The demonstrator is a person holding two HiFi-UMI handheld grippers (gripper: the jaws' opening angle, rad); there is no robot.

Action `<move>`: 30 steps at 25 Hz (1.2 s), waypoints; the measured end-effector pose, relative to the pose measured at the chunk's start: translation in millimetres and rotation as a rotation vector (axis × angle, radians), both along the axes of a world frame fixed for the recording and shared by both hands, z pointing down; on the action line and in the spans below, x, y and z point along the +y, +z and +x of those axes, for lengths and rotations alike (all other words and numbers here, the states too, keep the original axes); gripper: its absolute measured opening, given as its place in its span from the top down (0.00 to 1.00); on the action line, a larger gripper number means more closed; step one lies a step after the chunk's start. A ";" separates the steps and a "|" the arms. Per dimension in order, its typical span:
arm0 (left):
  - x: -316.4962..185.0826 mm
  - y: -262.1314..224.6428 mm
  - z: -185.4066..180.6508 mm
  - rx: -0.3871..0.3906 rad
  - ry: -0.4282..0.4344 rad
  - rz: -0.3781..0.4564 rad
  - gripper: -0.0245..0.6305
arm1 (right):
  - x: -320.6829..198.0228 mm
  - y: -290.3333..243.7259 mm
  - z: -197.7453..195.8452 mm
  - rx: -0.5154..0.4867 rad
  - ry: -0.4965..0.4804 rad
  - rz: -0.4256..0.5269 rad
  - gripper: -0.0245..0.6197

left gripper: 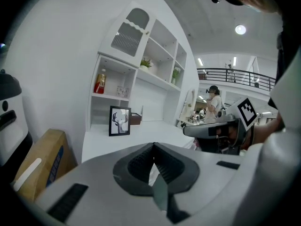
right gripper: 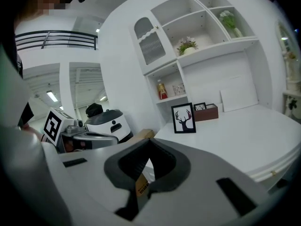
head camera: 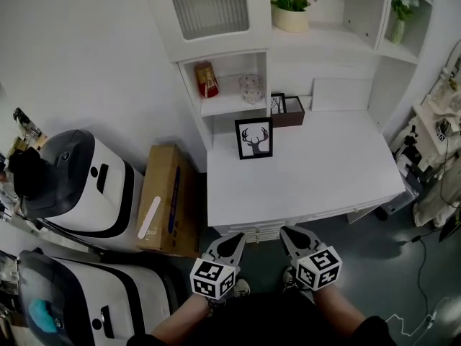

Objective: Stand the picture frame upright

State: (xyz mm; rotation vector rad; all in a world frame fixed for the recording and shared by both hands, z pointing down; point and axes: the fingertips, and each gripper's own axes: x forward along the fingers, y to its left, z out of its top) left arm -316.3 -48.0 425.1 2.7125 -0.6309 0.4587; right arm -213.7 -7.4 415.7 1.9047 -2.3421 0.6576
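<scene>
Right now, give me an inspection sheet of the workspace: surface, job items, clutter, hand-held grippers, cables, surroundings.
Surface: white desk, shelving along its back.
Job's things: picture frame with a deer print, standing upright at the desk's back left, touched by neither gripper.
Clutter: brown box and small frame behind it; red bottle and glass jar on the low shelf.
Grippers: left hand-held gripper and right hand-held gripper both shut, empty, short of the desk's front edge.
Cables: thin cable on the floor at right.
Surroundings: cardboard box and white machine left of the desk.
</scene>
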 end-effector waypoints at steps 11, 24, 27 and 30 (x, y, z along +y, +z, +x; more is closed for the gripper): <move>-7.5 1.0 -34.0 0.021 0.096 -0.007 0.96 | 1.7 -2.4 -41.6 0.029 0.088 -0.002 0.96; -2.2 3.0 -51.1 0.031 0.161 -0.012 0.96 | 14.7 3.0 -64.7 0.024 0.153 -0.011 0.96; -2.5 1.5 -54.2 0.036 0.158 -0.010 0.96 | 14.5 1.4 -67.2 0.029 0.154 -0.009 0.96; -3.6 0.5 -57.5 0.041 0.155 -0.007 0.96 | 13.8 1.2 -70.3 0.035 0.150 -0.011 0.96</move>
